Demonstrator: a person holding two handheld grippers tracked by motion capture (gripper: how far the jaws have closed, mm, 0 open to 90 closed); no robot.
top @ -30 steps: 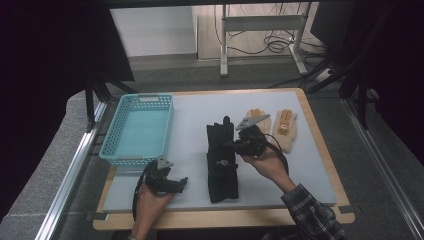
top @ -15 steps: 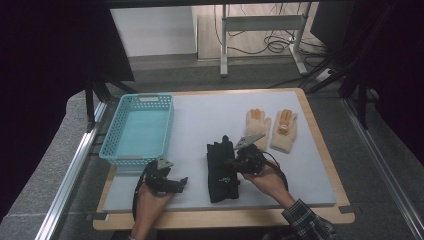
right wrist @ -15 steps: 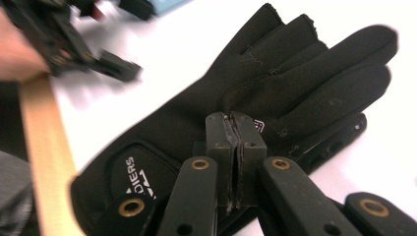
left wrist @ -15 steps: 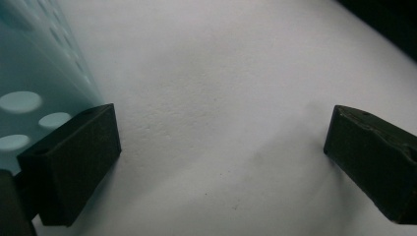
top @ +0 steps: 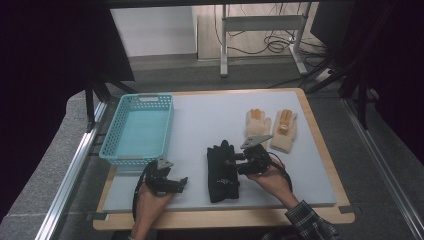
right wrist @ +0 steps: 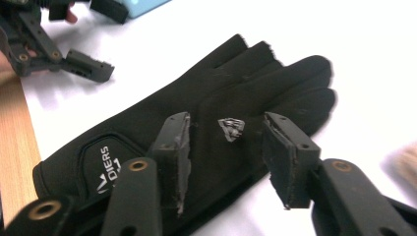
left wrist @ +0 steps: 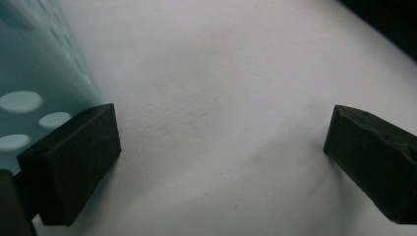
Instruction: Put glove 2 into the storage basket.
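On the pale table mat (top: 200,125), the black gloves (top: 222,170) lie stacked at lower centre, the right gripper (right wrist: 226,152) has just been opening over them, pads off, the left gripper (left wrist: 221,162) gapes empty, so basket (top: 137,127) loading looks unstarted.

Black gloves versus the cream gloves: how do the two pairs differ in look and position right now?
The black gloves are dark with a white logo and lie stacked near the table's front edge; the cream gloves are pale with orange fingertips and lie side by side, farther back. The right claw sits over the black gloves, jaws just opened and apart above the fabric, while the cream gloves lie untouched. Both pairs rest flat with fingers pointing away from the person.
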